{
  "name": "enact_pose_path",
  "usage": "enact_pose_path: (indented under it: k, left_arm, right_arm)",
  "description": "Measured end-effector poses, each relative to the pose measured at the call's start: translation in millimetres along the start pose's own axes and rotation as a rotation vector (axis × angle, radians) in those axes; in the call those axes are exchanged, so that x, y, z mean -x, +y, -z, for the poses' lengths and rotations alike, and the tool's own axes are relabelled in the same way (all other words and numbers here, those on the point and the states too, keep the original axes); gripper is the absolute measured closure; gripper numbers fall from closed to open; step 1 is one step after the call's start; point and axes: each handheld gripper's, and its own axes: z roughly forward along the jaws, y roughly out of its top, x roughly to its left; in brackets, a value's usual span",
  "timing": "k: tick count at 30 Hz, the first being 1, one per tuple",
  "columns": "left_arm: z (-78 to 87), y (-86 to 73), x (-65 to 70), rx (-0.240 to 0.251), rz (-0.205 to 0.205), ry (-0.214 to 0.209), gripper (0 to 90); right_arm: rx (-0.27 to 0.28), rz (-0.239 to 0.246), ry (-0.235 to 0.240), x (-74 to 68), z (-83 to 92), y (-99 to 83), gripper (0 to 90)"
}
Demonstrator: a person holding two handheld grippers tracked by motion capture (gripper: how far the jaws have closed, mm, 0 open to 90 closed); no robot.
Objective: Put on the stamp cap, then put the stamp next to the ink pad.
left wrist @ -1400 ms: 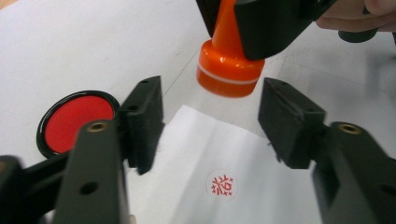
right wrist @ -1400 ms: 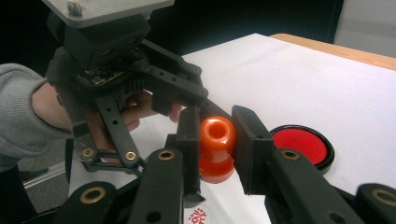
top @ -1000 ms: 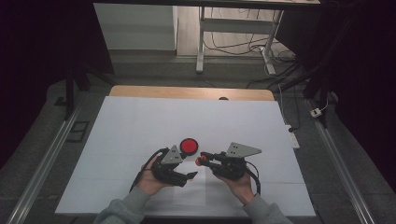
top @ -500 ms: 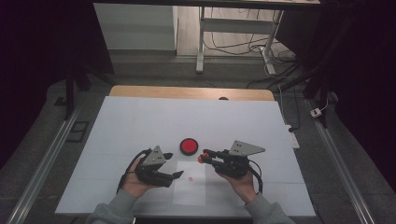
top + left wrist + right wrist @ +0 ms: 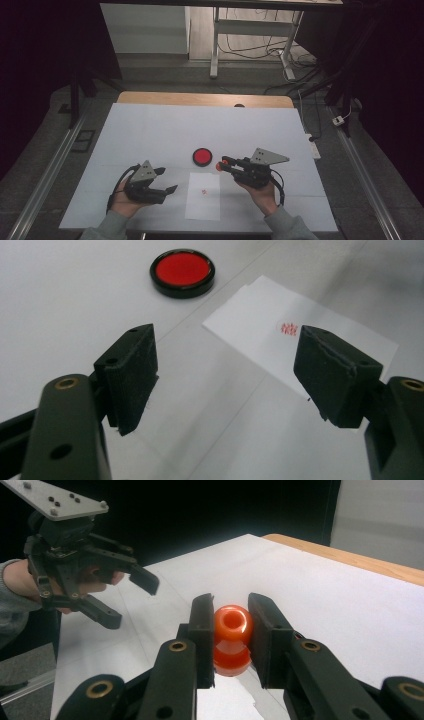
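Holding red ink, ink pad (image 5: pixel 202 156) lies open; right gripper (image 5: pixel 223 164) clamps stamp (image 5: pixel 232 637).

White table (image 5: pixel 150 130) lying under dim light, bare wooden strip (image 5: pixel 175 98) showing along table's far edge. Small dark round fitting (image 5: pixel 239 105) sitting on that strip. Metal rails running along floor left (image 5: pixel 50 170) and right (image 5: pixel 365 180) of table. White power strip (image 5: pixel 313 147) hanging just beside table's right edge, white plug (image 5: pixel 339 120) lying near it. White desk frame (image 5: pixel 215 45) standing beyond table, cables (image 5: pixel 250 50) trailing around frame's legs.
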Motion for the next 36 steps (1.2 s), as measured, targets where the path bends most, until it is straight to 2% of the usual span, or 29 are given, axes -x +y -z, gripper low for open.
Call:
enact_pose_path:
  k: [6, 13, 26, 36]
  left_arm:
    - [11.9, -15.2, -11.5, 0.007, 0.049, 0.036, 26.3]
    - [21.2, -26.4, -20.4, 0.007, 0.083, 0.063, 26.3]
    - [18.7, -26.2, -19.9, -0.002, 0.081, 0.061, 25.9]
    - [15.5, -26.7, -20.4, -0.018, 0.079, 0.053, 25.4]
  right_arm:
    - [0.000, 0.006, -0.009, 2.0, 1.3, 0.4, 72.1]
    - [0.000, 0.007, -0.014, 3.9, 2.5, 1.0, 72.0]
    - [-0.004, 0.014, -0.028, 6.1, 1.4, 1.8, 72.1]
    - [-0.048, 0.000, -0.092, 23.3, -9.2, -3.0, 72.1]
